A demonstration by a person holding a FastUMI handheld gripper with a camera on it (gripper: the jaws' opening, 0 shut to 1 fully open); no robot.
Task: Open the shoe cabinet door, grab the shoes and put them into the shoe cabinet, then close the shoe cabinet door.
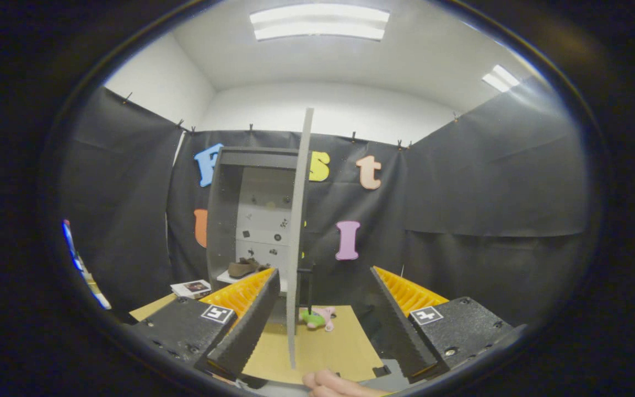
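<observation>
The gripper [326, 317] is held with its fingers spread wide, gripping nothing. The open shoe cabinet door [299, 231] stands edge-on between them, nearer the left finger [251, 322] and well apart from the right finger [397, 322]; whether the left finger touches the door cannot be told. The spacing suggests the fingers are straddling the door's edge to push it, not to clamp it.

The shoe cabinet [243, 220] stands at the far side of the worktop [323, 344], against the booth wall, its interior exposed left of the door. A brown shoe [245, 268] already rests on the low shelf inside, beyond the left finger. Judged from this, the loading step looks complete and the closing step is in hand. A swing of the door to the left would shut it.

A small pink-and-green toy [317, 318] lies on the worktop just right of the door's lower edge, outside the likely closing path. A small printed box [192, 288] sits left of the cabinet base. A person's fingertips [331, 383] show at the near edge, below the fingers.
</observation>
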